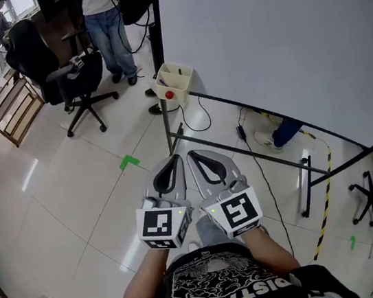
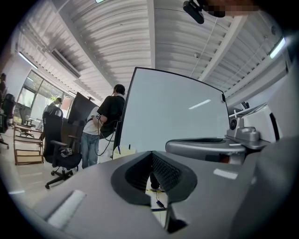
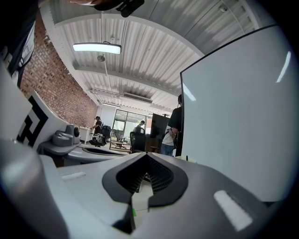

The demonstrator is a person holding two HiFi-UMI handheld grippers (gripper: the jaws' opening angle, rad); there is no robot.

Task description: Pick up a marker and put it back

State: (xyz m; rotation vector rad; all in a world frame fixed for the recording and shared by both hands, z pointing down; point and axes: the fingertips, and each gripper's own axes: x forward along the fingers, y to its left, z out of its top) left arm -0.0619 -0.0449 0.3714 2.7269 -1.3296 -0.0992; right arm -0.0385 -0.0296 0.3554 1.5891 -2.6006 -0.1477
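Head view: marker box [image 1: 178, 83] well beyond both closed fingers [image 1: 157, 182].

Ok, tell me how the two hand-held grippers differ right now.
In the head view the grey left hand-held gripper leans right and the grey right hand-held gripper leans left, so their tips nearly meet. The left one's black-and-white marker cube shows two patterned faces; the right one's cube shows mostly one, differently patterned. Both are shut and empty.

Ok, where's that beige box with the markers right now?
Head view, top centre: the beige box sits at the left edge of the whiteboard, on its stand, with the black office chair off to its left.
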